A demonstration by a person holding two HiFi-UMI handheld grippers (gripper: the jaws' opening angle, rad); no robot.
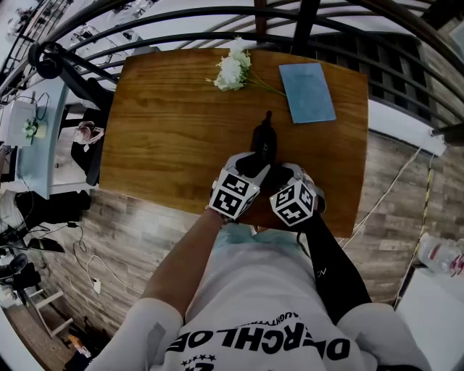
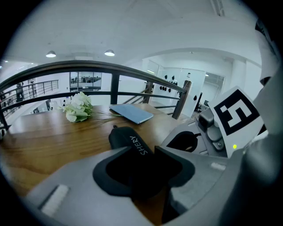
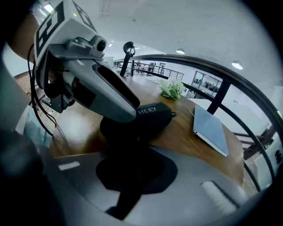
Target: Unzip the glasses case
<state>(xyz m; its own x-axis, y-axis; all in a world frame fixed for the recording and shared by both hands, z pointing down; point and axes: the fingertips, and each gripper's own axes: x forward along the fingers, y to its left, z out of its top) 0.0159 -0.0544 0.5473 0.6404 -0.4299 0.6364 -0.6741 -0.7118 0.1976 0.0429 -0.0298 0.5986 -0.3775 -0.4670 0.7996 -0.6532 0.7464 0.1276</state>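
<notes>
A black glasses case point(image 1: 262, 141) lies on the wooden bench point(image 1: 167, 123), a little right of its middle and toward the near edge, with its long axis running from near to far. Pale lettering runs along its top. Both grippers meet at its near end. The left gripper point(image 1: 250, 163) comes in from the near left, and in the left gripper view its jaws stand only as far apart as the case is wide, with the dark pads point(image 2: 112, 174) pressed against both sides of the near end, so that it holds the case against the bench. The right gripper point(image 1: 274, 178) is just beside it on the right, also tilted down toward the case's near end. In the right gripper view its jaws are drawn fully together, right at the near end of the case; whether something small from the case is pinched between the pads cannot be made out, since everything there is black on black. The two marker cubes sit side by side over the near edge of the bench, close but not touching. Well apart from the case, at the far edge, lies a bunch of white flowers point(image 1: 233, 69) with its stems pointing right toward a blue notebook point(image 1: 307, 92), which lies flat at the far right. A dark curved railing point(image 1: 217, 14) runs beyond the bench, and wood-plank floor point(image 1: 138, 239) shows to the near left.
</notes>
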